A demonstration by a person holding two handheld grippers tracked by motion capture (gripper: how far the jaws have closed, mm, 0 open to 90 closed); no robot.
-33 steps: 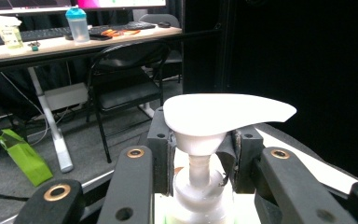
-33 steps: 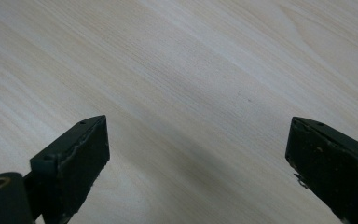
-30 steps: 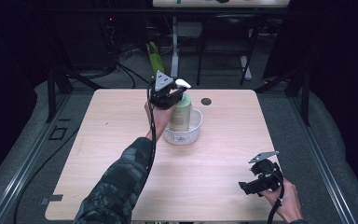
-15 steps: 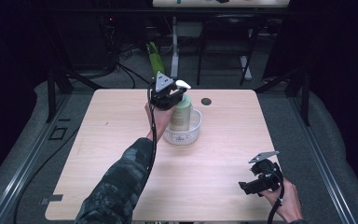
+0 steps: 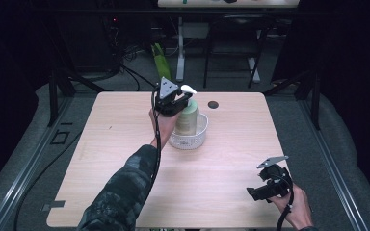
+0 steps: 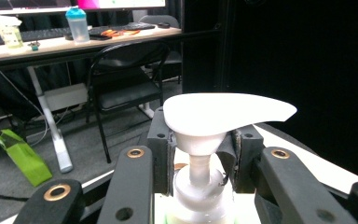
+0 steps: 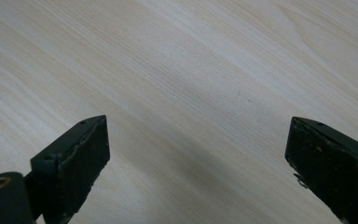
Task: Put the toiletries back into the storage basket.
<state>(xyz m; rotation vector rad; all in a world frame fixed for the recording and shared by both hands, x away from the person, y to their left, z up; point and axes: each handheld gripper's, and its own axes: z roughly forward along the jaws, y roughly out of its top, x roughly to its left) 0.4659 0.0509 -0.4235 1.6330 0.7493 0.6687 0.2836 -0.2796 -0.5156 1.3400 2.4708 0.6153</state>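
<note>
A pump bottle (image 5: 188, 120) stands upright in a white basket (image 5: 192, 138) on the worktop (image 5: 125, 139). The left claw (image 6: 200, 158) pinches its pump neck; the right claw (image 7: 196, 158) hangs spread.

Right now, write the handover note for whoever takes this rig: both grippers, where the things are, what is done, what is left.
Left gripper: shut on the pump bottle, jaws clamping its neck just under the white pump head.
Right gripper: open, nothing between its jaws, low over the table at the near right corner.
Bottle stands upright inside the white basket, mid-table.
Done: bottle gripped.
Left: probably lifting it out or letting go; which one is unclear.
</note>
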